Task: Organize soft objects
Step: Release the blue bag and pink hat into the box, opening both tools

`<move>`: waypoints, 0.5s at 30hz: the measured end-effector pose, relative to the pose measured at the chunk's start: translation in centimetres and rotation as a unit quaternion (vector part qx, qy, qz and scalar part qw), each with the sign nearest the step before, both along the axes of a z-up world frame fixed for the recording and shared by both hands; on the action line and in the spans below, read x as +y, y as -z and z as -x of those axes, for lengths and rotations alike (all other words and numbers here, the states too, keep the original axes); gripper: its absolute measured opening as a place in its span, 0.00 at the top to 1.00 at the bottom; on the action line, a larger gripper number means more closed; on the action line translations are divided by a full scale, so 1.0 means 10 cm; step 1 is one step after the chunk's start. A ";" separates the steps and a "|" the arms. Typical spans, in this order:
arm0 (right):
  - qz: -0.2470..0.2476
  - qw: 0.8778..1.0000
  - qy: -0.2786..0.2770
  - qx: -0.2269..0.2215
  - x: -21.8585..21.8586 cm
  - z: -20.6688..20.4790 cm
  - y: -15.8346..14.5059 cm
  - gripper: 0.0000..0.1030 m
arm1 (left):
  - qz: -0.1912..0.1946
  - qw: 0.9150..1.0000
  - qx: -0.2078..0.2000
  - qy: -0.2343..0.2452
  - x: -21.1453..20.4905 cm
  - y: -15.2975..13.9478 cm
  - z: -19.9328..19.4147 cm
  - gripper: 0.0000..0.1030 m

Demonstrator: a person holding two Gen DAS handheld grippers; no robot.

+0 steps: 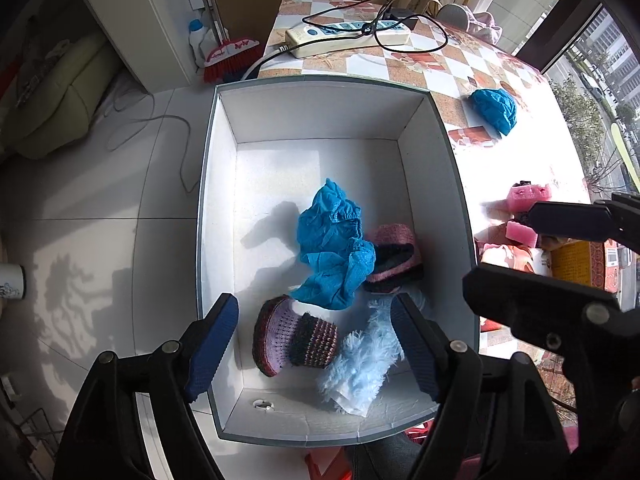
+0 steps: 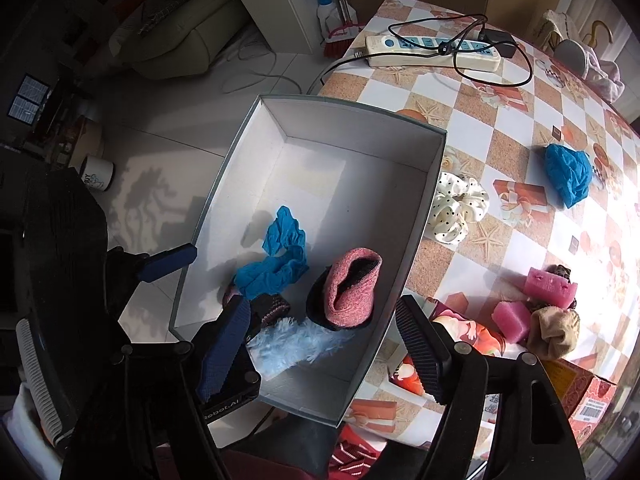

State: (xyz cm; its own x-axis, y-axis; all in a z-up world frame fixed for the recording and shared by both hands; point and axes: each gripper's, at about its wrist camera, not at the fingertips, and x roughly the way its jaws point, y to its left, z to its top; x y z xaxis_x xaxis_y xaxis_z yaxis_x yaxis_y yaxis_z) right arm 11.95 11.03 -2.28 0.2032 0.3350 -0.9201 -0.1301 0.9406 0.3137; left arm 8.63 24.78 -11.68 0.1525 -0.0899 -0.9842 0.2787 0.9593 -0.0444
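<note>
Risk, box edge: the box (image 2: 236, 168) stands at the table (image 2: 496, 140) corner, and its left part seems to hang over the floor. I judge that a push from a gripper on the left wall could tip it or slide it off.
Risk, snagging: the things inside lie against each other, so a reach into the box may drag one out with a finger.
Risk, cable: the power strip (image 2: 432, 50) and its cord lie at the far end of the table, well apart from the soft things. Small danger, I think.
Box contents: a blue cover (image 1: 332, 244), a pink sock (image 2: 352, 288), a striped knit piece (image 1: 296, 338) and a fluffy light-blue piece (image 1: 360, 364), all in the near half. The far half is bare.
Still on table: a second blue cover (image 2: 568, 174), a dotted scrunchie (image 2: 456, 208) just beside the box wall, two pink sponges (image 2: 550, 286) and a tan sock (image 2: 554, 332) near the right edge.
Left gripper (image 1: 316, 344): over the near end of the box, fingers wide apart, nothing held.
Right gripper (image 2: 320, 346): over the near right wall of the box, fingers also wide apart, nothing between them.
Progress: I judge about half done.
</note>
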 end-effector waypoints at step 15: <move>-0.011 0.993 0.119 0.006 -1.21 0.08 -0.27 0.26 | 0.118 0.991 -0.014 0.062 -0.69 -0.40 -0.33 0.00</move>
State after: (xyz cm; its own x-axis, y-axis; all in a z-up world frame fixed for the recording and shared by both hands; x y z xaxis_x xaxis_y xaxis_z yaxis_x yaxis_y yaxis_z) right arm 11.20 -1.11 0.37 0.2670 0.3001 -0.9158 0.0982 0.9369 0.3356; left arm 11.88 17.86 -7.67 0.1524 -0.3362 -0.9294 0.3981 0.8816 -0.2537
